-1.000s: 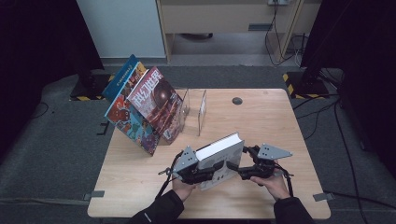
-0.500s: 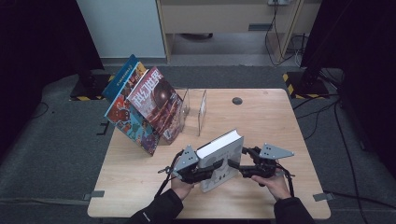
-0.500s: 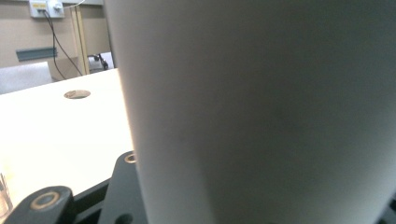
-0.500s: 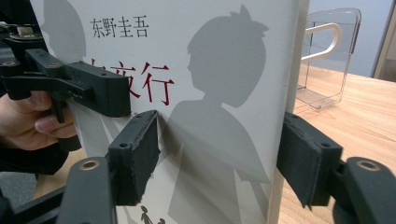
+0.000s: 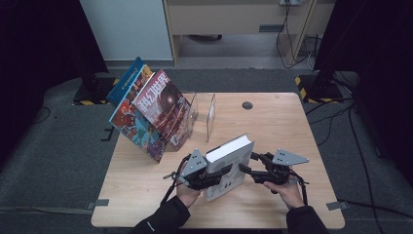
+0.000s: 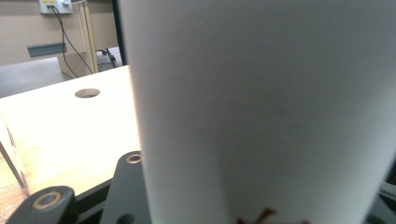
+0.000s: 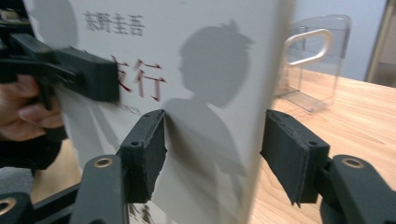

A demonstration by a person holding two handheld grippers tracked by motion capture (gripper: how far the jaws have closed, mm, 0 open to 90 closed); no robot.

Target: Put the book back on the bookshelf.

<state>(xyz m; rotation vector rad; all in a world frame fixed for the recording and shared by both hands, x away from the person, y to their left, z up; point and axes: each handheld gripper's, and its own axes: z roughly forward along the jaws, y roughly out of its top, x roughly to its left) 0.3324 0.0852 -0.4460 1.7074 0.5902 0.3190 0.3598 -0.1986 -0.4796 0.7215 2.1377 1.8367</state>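
Thick white hardcover book point(image 5: 228, 165), stiff and heavy: left claw point(image 5: 214, 174) clenched on it, right claw point(image 7: 212, 154) open astride its spine edge.

Grippers: I count two, the left gripper point(image 5: 221, 171) and the right gripper point(image 5: 247, 169).
White book point(image 5: 228, 165): I see one between them.
Leaning books point(image 5: 148, 114): I count three against the rack.
Clear rack point(image 5: 204, 116): one.
Table point(image 5: 272, 122): one.
Hole point(image 5: 247, 105) in the tabletop: one.

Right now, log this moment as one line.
left gripper: shut on white book | right gripper: open, jaws straddling book's edge | book: tilted up on table
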